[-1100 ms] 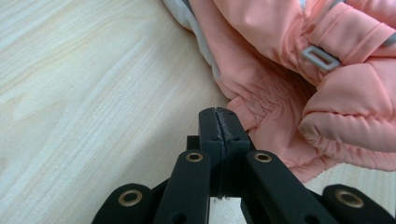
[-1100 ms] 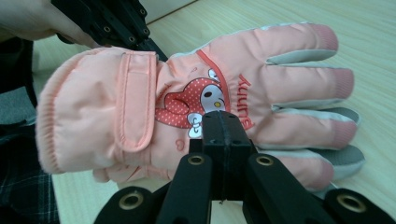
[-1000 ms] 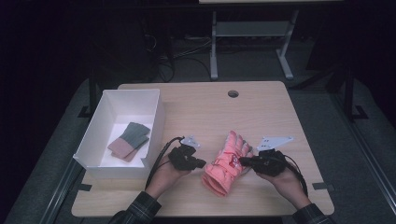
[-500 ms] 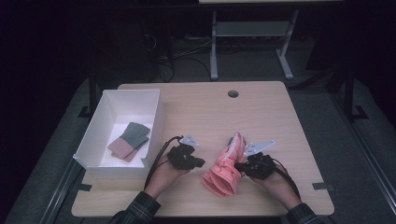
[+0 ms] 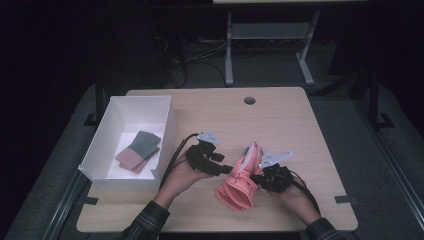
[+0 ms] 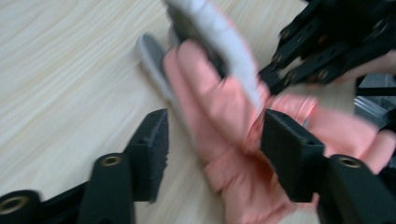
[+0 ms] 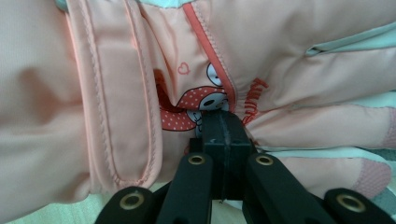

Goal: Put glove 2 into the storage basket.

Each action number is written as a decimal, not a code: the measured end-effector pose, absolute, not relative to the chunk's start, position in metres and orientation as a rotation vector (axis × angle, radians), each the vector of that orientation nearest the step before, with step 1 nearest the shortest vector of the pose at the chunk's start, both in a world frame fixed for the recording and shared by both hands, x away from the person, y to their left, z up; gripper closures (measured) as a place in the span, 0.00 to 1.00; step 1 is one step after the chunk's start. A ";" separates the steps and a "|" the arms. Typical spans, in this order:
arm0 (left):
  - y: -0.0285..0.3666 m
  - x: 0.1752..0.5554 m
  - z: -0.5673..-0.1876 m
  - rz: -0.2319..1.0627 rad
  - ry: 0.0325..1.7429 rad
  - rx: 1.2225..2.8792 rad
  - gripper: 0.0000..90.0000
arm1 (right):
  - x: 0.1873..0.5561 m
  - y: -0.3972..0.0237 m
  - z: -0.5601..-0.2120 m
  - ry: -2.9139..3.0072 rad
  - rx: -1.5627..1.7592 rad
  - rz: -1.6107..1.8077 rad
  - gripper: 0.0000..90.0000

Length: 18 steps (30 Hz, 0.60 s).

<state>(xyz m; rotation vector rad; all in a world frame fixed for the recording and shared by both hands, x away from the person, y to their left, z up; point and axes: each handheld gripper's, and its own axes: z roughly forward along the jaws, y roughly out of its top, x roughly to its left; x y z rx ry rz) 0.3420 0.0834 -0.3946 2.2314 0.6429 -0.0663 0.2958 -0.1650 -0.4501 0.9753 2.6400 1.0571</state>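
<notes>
Pink padded fabric glove [image 5: 239,182] lying on wooden table [image 5: 280,120], tipped on edge. Being pinched by right gripper [image 5: 258,176], jaws clamped together on fabric, keeping it raised. Left gripper [image 5: 224,169] jaws having just been opening, now straddling glove without pressing.

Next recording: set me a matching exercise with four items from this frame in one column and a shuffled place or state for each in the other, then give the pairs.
Things:
1. left gripper
2. right gripper
3. pink glove
4. folded cloths

Places or states:
A. lying inside the white box
B. jaws apart, having just opened, the glove between them but not pressed
C. on the wooden table between the two hands
D. jaws pinched shut on glove fabric

Pairs: 1-B, 2-D, 3-C, 4-A
</notes>
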 end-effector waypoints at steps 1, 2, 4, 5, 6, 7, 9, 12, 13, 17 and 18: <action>0.080 0.343 -0.394 -0.066 0.638 2.238 0.41 | 0.296 -0.165 -0.450 2.640 0.976 1.058 1.00; 0.075 0.344 -0.393 -0.064 0.632 2.245 0.39 | 0.296 -0.165 -0.450 2.639 0.975 1.058 1.00; 0.065 0.346 -0.394 -0.054 0.628 2.248 0.34 | 0.296 -0.165 -0.450 2.639 0.975 1.058 1.00; 0.062 0.348 -0.394 -0.056 0.625 2.247 0.32 | 0.295 -0.165 -0.450 2.638 0.979 1.061 1.00; 0.058 0.349 -0.395 -0.062 0.627 2.242 0.32 | 0.295 -0.165 -0.450 2.637 0.980 1.062 1.00; 0.055 0.350 -0.395 -0.062 0.624 2.248 0.30 | 0.295 -0.165 -0.450 2.635 0.980 1.061 1.00; 0.048 0.353 -0.398 -0.069 0.629 2.251 0.28 | 0.295 -0.165 -0.450 2.632 0.968 1.059 1.00; 0.039 0.355 -0.402 -0.076 0.632 2.259 0.26 | 0.295 -0.165 -0.450 2.632 0.967 1.055 1.00; 0.037 0.355 -0.403 -0.080 0.631 2.262 0.25 | 0.295 -0.165 -0.450 2.633 0.967 1.057 1.00; 0.028 0.356 -0.414 -0.103 0.635 2.285 0.24 | 0.294 -0.165 -0.451 2.628 0.986 1.067 1.00; 0.027 0.356 -0.418 -0.103 0.636 2.299 0.24 | 0.294 -0.165 -0.451 2.626 0.984 1.069 1.00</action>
